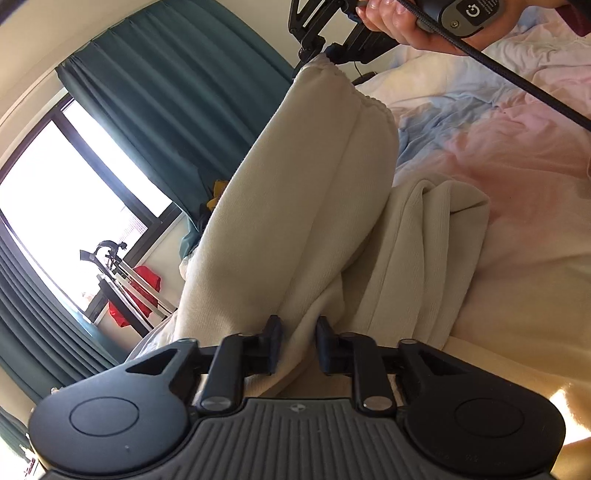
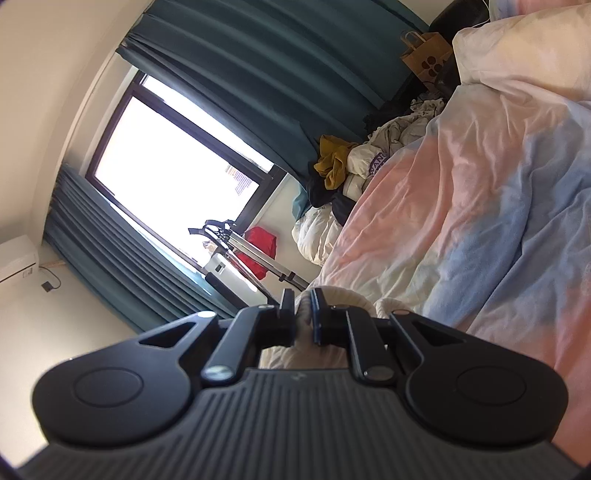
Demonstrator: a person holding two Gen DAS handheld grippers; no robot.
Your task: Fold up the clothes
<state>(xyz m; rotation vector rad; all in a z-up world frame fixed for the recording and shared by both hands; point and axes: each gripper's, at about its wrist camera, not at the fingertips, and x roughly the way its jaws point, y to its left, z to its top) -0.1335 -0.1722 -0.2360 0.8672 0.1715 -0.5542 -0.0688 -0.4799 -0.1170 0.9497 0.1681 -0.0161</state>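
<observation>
A: What is the left tool doing?

B: It is pinching a fold of the cream garment. Fabric is filling the narrow gap between its two dark fingers, so it is gripping the cloth rather than standing open.

A: And the right tool?

B: In its own view the pads are sitting close together with a bunched cream edge squeezed between them. In the left wrist view it is showing at the top, a hand wrapping its handle, and its tips are clamping the gathered hem at the garment's far end.

A: So where is the garment lying?

B: It is hanging stretched between the two tools, lifted above the bed. A second part of it is drooping down in ribbed folds and resting on the bedding, just beside the stretched part.

A: What is covering the bed?

B: A duvet in washed-out pink, blue and white is spreading over it, wrinkled all across.

A: Anything else around?

B: Teal curtains are framing a bright window. A heap of clothes, one piece mustard yellow, is piling up at the far edge of the bed. A red item is hanging near a metal rack under the window, and a brown paper bag is standing further back. A braided black cable is running from the right tool's handle across the left view.
</observation>
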